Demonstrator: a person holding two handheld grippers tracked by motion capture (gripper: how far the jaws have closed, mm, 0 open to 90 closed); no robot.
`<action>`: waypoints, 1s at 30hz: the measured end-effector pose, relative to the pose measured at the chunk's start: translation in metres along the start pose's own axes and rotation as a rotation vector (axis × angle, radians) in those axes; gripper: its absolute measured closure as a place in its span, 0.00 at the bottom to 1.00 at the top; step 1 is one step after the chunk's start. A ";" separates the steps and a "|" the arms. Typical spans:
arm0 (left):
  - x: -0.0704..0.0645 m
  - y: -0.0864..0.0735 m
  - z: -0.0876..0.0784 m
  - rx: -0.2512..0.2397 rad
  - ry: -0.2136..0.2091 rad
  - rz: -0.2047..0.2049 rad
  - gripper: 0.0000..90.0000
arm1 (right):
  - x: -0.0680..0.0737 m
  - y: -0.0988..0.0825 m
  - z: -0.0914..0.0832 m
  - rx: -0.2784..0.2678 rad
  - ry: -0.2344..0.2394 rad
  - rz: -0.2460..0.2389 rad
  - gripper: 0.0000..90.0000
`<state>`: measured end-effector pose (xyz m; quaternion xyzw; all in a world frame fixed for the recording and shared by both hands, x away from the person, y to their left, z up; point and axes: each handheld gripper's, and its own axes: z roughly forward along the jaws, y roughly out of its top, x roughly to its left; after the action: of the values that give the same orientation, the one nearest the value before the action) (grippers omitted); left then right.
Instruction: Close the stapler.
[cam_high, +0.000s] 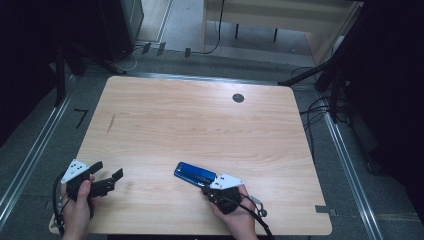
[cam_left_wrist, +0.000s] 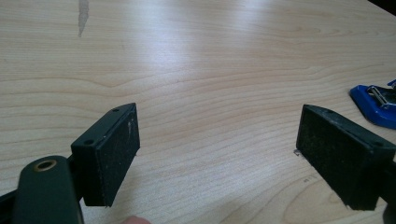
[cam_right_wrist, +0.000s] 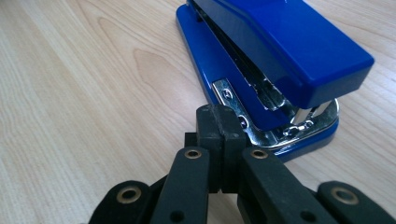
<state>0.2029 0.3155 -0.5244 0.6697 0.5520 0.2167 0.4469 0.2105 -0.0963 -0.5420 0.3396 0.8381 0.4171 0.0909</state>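
Gleaming blue stapler (cam_right_wrist: 280, 51) — chrome-nosed

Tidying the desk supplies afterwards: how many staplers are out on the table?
1. The blue stapler lies near the front edge of the table, just ahead of the shut right gripper.
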 end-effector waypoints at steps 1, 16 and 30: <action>0.000 0.000 0.000 -0.001 -0.001 -0.001 0.15 | -0.001 0.000 0.000 0.002 0.001 0.001 1.00; 0.000 0.000 0.000 0.002 0.001 -0.002 0.16 | -0.012 0.003 0.001 -0.003 -0.024 0.017 1.00; 0.000 0.000 0.000 0.003 -0.004 0.001 0.16 | -0.025 0.006 0.003 -0.014 -0.040 0.048 1.00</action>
<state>0.2034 0.3155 -0.5245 0.6711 0.5511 0.2150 0.4467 0.2339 -0.1080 -0.5428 0.3672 0.8249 0.4180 0.0998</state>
